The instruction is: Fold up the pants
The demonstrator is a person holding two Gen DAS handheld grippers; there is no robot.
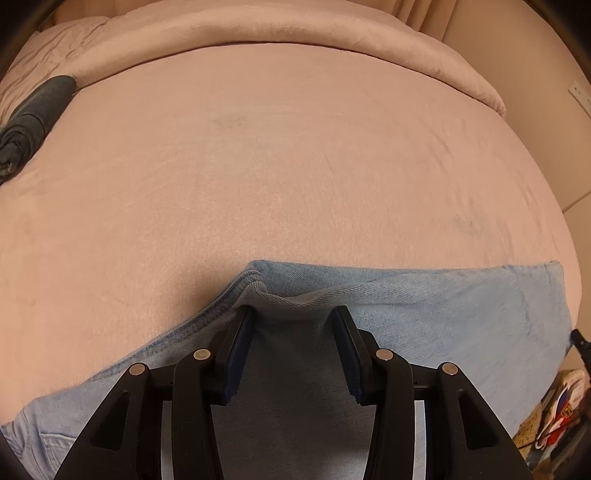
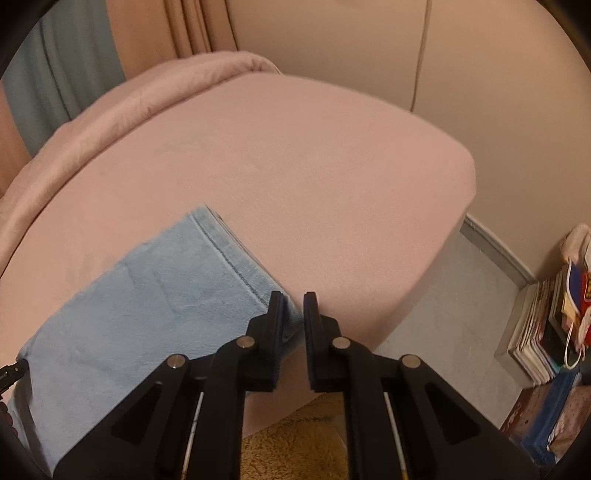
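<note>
Light blue denim pants (image 1: 424, 306) lie folded on the pink bed near its front edge. My left gripper (image 1: 291, 314) is open, its fingers straddling a raised ridge of denim at the pants' upper edge, with fabric between them. In the right wrist view the pants (image 2: 147, 295) lie at lower left with a stitched hem running diagonally. My right gripper (image 2: 293, 299) has a narrow gap between its fingers and sits at the hem corner near the bed's edge; denim shows in the gap, and I cannot tell whether it is pinched.
The pink bed (image 1: 258, 166) stretches ahead with a folded pink blanket (image 1: 295, 33) at the back. A dark grey garment (image 1: 33, 114) lies at far left. Beyond the bed corner are the floor (image 2: 461, 314), stacked books and bags (image 2: 546, 314), and a yellow rug (image 2: 295, 443).
</note>
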